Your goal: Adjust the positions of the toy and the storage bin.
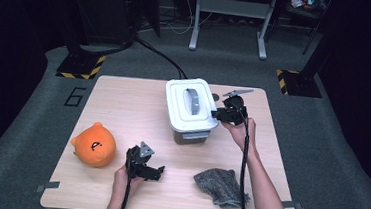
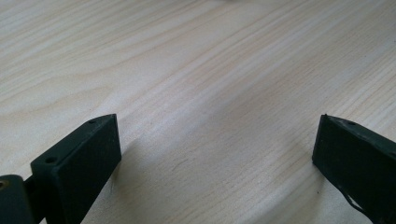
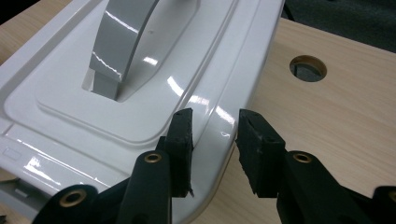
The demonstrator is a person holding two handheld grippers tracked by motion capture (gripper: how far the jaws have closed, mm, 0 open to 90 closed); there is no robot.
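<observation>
At desk (image 1: 123,99) back centre: white lidded bin (image 1: 191,109), grey handle (image 1: 192,100) on lid. Right claw (image 3: 212,135) straddles lid's right rim — jaws parted, not clamped. Left claw (image 2: 215,154) spread wide, low over bare desk, near orange plush (image 1: 94,144). Grey cloth (image 1: 220,186) front right. Floor marking "6" (image 1: 75,96).

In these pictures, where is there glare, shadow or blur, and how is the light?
Right gripper view: bright glare streaks on the glossy white lid and its grey handle. Left gripper view: soft shadows on the table beside both jaws, and the wood at the far top looks slightly blurred. High view: the table is evenly lit while the room around it is dark; detail is coarse.
</observation>
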